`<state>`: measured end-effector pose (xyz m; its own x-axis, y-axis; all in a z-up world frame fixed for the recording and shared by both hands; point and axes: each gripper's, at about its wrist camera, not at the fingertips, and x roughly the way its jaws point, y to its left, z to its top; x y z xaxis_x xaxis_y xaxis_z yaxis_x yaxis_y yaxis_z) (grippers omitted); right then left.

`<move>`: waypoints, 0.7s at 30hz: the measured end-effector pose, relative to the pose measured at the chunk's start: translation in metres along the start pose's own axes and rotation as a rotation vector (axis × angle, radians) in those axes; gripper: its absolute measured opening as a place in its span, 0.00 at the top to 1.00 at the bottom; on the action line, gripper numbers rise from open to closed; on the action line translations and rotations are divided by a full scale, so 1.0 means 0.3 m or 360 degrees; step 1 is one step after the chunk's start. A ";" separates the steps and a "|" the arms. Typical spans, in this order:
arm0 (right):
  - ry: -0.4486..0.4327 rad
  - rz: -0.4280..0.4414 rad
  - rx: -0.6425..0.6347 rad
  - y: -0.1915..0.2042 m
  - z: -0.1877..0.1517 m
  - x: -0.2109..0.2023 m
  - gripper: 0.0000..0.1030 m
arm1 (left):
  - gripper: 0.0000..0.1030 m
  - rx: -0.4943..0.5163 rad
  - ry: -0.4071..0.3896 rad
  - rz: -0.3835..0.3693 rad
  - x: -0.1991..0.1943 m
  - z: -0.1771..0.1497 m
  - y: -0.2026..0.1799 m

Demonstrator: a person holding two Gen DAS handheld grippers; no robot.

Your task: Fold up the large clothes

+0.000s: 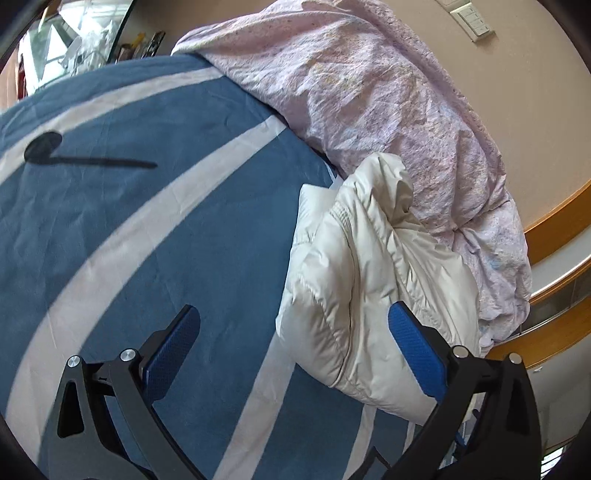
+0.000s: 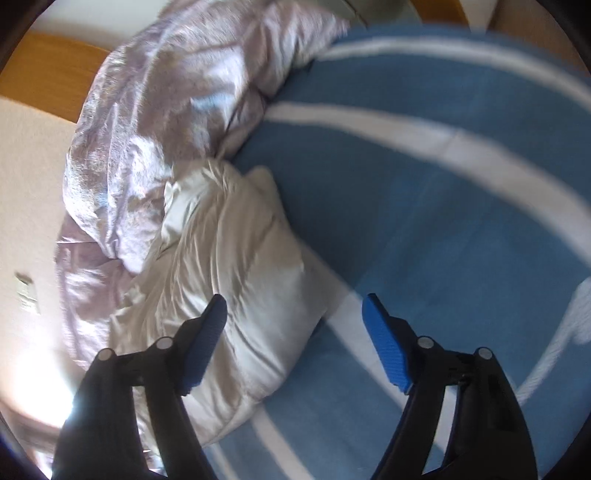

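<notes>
A cream puffer jacket (image 1: 369,288) lies folded into a bundle on a blue bedcover with white stripes (image 1: 166,221), against a crumpled pink quilt (image 1: 388,110). My left gripper (image 1: 295,325) is open above the cover, its right blue pad over the jacket's edge and its left pad over the bare cover; nothing sits between the pads. In the right wrist view the same jacket (image 2: 229,266) lies at the lower left. My right gripper (image 2: 295,317) is open too, the left pad above the jacket, the right pad above the blue cover (image 2: 443,221). Neither gripper holds anything.
The pink quilt (image 2: 155,110) is heaped along the wall side of the bed. A wooden bed frame (image 1: 554,229) and a beige wall with a switch plate (image 1: 472,18) lie beyond it. A dark thin shape (image 1: 74,155) shows on the cover at the left.
</notes>
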<state>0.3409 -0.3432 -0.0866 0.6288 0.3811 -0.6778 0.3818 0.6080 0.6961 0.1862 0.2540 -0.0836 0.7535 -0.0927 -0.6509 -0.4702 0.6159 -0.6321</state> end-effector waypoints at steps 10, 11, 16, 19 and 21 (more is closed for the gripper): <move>0.0051 0.0159 0.0063 0.022 -0.026 0.068 0.39 | 0.20 -0.0221 0.0019 -0.0150 0.095 -0.099 -0.036; 0.0038 0.0166 0.0059 0.026 -0.031 0.071 0.42 | 0.21 -0.0245 0.0009 -0.0166 0.102 -0.102 -0.039; -0.0023 0.0197 0.0002 0.038 -0.041 0.057 0.63 | 0.50 -0.0425 -0.0052 -0.0260 0.116 -0.107 -0.016; -0.0050 0.0229 -0.0059 0.064 -0.044 0.037 0.72 | 0.73 -0.0524 -0.0053 -0.0372 0.116 -0.101 0.010; -0.0069 0.0250 -0.0094 0.083 -0.047 0.022 0.75 | 0.81 -0.0482 -0.0061 -0.0403 0.104 -0.087 -0.006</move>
<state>0.3449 -0.3157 -0.0772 0.7066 0.4451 -0.5501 0.2370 0.5836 0.7767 0.1986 0.2297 -0.1137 0.8770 -0.1790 -0.4459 -0.3773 0.3181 -0.8697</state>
